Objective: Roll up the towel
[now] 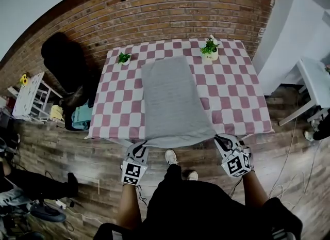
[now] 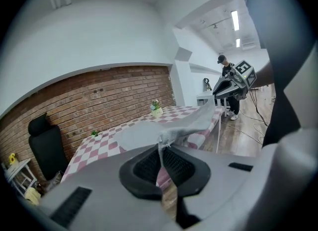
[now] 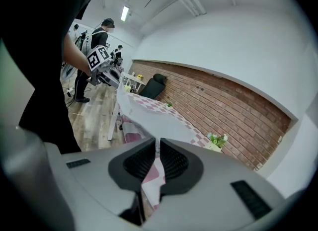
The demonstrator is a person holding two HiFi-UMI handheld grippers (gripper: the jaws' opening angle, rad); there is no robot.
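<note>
Two claws work at the near edge of the table [image 1: 234,97], just in front of the person's shoes [image 1: 171,156] on the wooden floor [image 1: 77,146]. The left claw [image 1: 141,145] is clamped on the near left corner of the grey towel [image 1: 172,99], and the right claw [image 1: 220,140] is clamped on its near right corner. In each gripper view the dark pads are pressed together with a thin fold of cloth caught between them. The towel's near end is drawn just past the table's edge and held off it. The rest lies flat, lengthwise down the middle of the pink-and-white checked cloth. Its far end stops between a small plant [image 1: 124,58] at the far left and a bigger potted plant [image 1: 210,49] at the far right. Beyond the table are a black chair [image 1: 64,58] and a brick wall [image 1: 170,6].
</note>
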